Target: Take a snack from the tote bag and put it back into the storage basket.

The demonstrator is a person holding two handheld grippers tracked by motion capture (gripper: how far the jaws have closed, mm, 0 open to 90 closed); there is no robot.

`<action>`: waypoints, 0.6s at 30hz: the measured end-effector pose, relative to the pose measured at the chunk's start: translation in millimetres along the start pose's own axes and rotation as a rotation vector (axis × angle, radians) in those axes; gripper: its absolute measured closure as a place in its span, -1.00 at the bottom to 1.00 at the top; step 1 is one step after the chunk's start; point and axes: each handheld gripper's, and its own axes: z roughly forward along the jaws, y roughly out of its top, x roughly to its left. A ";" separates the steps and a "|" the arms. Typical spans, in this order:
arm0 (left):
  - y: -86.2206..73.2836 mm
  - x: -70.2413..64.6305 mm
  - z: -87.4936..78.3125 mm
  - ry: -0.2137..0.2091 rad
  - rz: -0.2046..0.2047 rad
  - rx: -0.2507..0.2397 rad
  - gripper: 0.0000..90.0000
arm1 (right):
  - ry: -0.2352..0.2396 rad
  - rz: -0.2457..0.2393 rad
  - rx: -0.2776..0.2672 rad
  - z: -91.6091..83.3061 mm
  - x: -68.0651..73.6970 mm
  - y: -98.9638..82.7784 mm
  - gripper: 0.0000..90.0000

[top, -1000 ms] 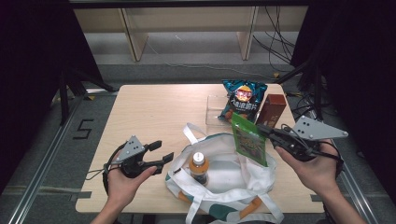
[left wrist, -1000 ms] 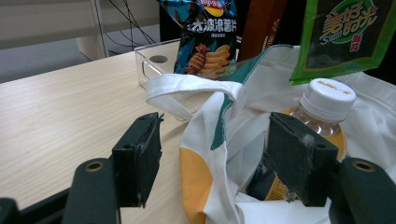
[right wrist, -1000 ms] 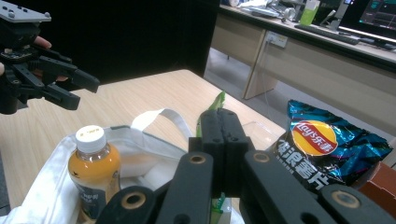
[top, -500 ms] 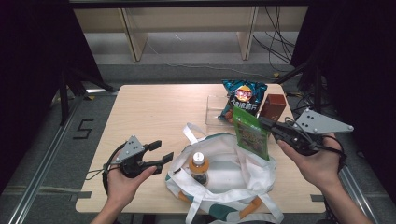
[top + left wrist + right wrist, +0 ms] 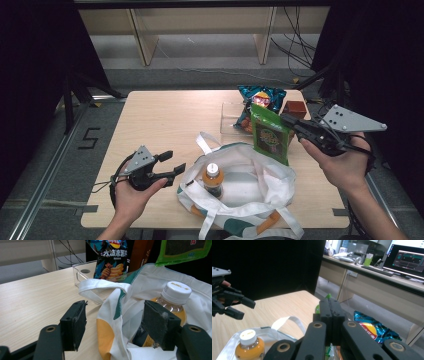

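Counting: one green packet (image 5: 270, 134) clamped in right tool (image 5: 287, 120); left tool (image 5: 172, 163) wide; one bottle (image 5: 213, 178) in one bag (image 5: 260, 192)

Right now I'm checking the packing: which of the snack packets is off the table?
The green packet: the right hand-held gripper holds it by its edge in the air above the white tote bag. The blue chip bag stands propped at the clear tray.
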 end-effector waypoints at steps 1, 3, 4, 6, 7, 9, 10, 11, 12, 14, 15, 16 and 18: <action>0.1 -0.2 0.0 0.000 0.000 -0.001 -0.23 | 0.001 -0.003 0.003 -0.2 -1.1 1.2 1.00; 0.1 -0.3 0.0 0.000 -0.001 -0.001 -0.22 | 0.005 0.006 -0.004 0.1 -1.8 3.0 1.00; -0.1 -0.3 0.1 0.000 -0.001 -0.001 -0.22 | -0.001 0.005 -0.003 -0.1 -2.0 4.1 1.00; -0.2 -0.1 0.3 0.000 -0.001 0.001 -0.23 | -0.004 -0.001 -0.017 1.0 -3.9 6.3 1.00; -0.4 0.2 0.9 -0.007 -0.002 -0.005 -0.23 | -0.005 0.003 -0.015 0.5 -4.0 7.8 1.00; -0.3 0.0 1.0 -0.007 -0.003 -0.005 -0.23 | -0.003 0.008 -0.024 1.5 -5.1 10.1 1.00; -0.3 0.0 1.0 -0.007 -0.002 -0.005 -0.23 | -0.011 0.006 -0.027 1.3 -5.9 11.5 1.00; -0.5 0.0 1.3 -0.008 -0.003 -0.008 -0.22 | -0.005 0.010 -0.025 1.9 -6.9 12.5 1.00; -0.5 0.1 1.0 -0.008 -0.002 -0.004 -0.22 | -0.016 0.013 -0.032 2.2 -7.3 13.3 1.00; -0.8 0.2 0.8 -0.007 -0.002 -0.002 -0.22 | -0.017 0.019 -0.031 3.1 -8.6 14.4 1.00; -0.8 0.2 0.8 -0.007 -0.002 -0.003 -0.22 | -0.009 0.019 -0.032 3.9 -10.0 14.9 1.00; -0.8 0.2 0.7 -0.006 -0.001 -0.003 -0.22 | -0.023 0.011 -0.037 5.1 -11.2 15.1 1.00; -0.8 0.2 0.9 -0.008 -0.001 -0.006 -0.22 | -0.020 0.020 -0.032 6.7 -12.9 15.2 1.00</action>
